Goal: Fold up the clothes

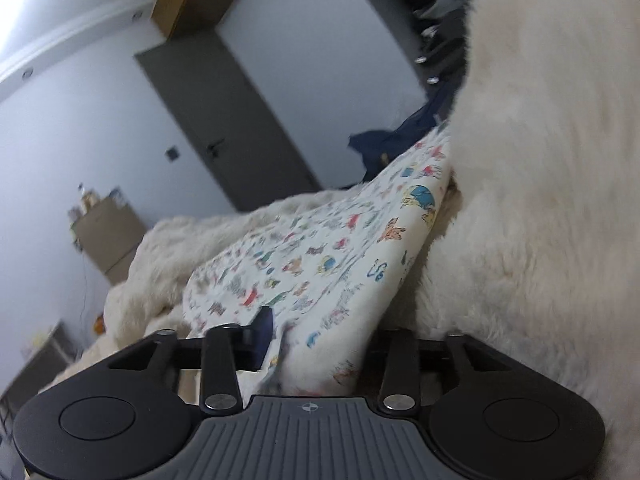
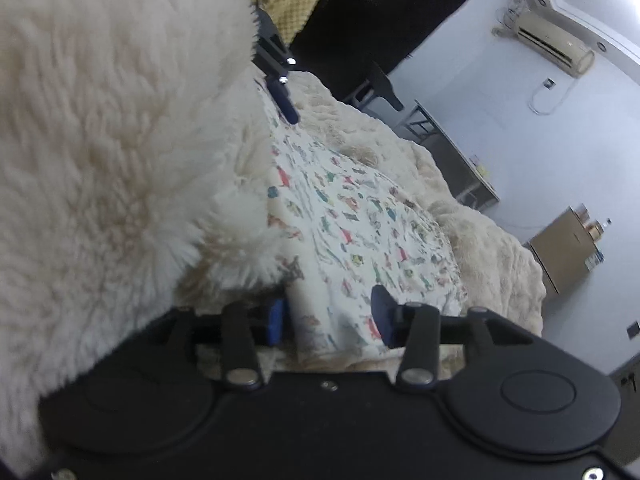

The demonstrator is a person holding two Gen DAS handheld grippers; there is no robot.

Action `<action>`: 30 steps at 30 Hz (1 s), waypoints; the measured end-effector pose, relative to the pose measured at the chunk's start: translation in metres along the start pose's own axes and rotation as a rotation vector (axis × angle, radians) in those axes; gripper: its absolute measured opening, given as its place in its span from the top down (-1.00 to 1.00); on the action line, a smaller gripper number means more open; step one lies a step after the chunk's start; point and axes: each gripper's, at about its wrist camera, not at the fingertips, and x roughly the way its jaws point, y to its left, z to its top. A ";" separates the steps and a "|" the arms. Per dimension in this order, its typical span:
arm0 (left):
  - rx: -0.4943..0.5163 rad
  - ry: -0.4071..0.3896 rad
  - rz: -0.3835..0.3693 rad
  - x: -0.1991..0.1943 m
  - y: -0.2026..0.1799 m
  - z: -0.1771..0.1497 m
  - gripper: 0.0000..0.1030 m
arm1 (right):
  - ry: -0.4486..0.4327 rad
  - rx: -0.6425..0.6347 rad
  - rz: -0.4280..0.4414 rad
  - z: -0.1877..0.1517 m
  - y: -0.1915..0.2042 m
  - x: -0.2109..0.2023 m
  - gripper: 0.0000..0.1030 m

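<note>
Left wrist view: the left gripper (image 1: 316,344) sits at the bottom centre, fingers clenched on the edge of the white cartoon-print garment (image 1: 320,256), which stretches up toward the middle over a fluffy cream blanket (image 1: 540,200).

Right wrist view: the right gripper (image 2: 328,320) at lower centre has its blue pads (image 2: 382,316) spread wide around the garment's (image 2: 360,216) near edge, not pinching it.

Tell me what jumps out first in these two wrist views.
A white fluffy garment fills the left half of the right wrist view and the right side of the left wrist view. Beside it, the cartoon-print cloth lies across the cream fuzzy blanket. Both the left gripper and the right gripper straddle an edge of the print cloth.
</note>
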 end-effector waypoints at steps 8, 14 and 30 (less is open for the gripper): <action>-0.047 -0.078 -0.034 0.004 0.007 -0.009 0.79 | -0.044 -0.022 0.034 0.000 -0.007 -0.006 0.81; -0.234 -0.281 -0.091 -0.038 0.036 0.012 0.88 | -0.094 -0.016 0.054 0.002 -0.017 -0.016 0.87; -0.307 -0.200 -0.018 0.019 0.123 0.085 0.61 | -0.241 0.206 0.031 0.009 -0.130 -0.025 0.87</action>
